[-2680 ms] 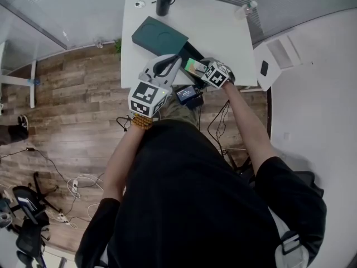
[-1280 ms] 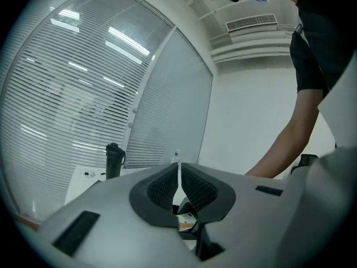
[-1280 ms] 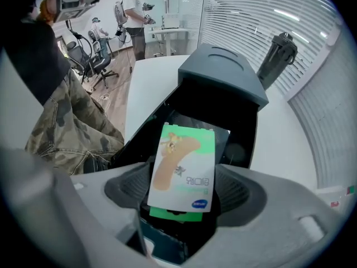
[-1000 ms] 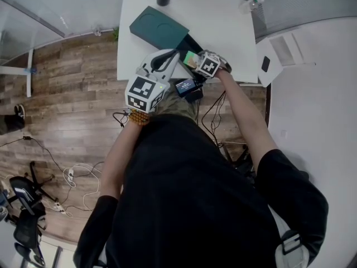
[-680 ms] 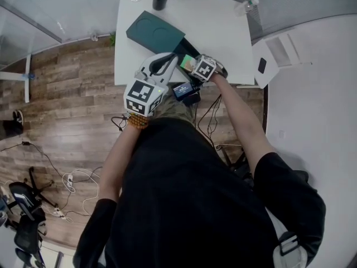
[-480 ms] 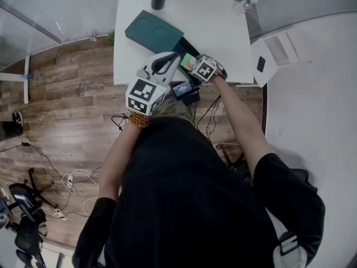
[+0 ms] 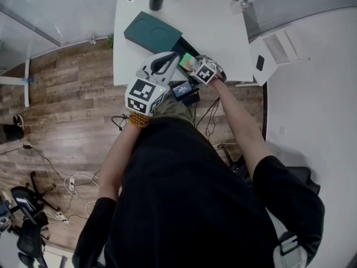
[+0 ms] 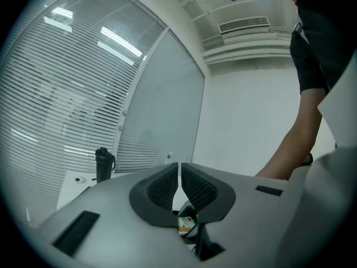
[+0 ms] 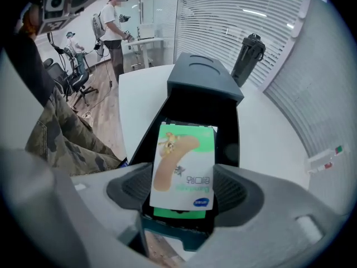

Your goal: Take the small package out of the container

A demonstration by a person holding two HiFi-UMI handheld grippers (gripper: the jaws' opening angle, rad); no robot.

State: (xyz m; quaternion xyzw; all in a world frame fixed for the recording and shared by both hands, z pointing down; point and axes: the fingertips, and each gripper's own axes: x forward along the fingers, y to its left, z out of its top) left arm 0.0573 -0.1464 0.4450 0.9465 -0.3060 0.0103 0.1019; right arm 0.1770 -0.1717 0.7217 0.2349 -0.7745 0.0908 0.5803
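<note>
A small package, green and white with a plaster pictured on it, is clamped at both side edges by the jaws of the right tongs. It is held over the open mouth of a dark container; whether it is clear of the rim cannot be told. A dark lid is seen just beyond on the white worktop, with a black flask stood farther back. Camouflage trousers are seen at the left.
</note>
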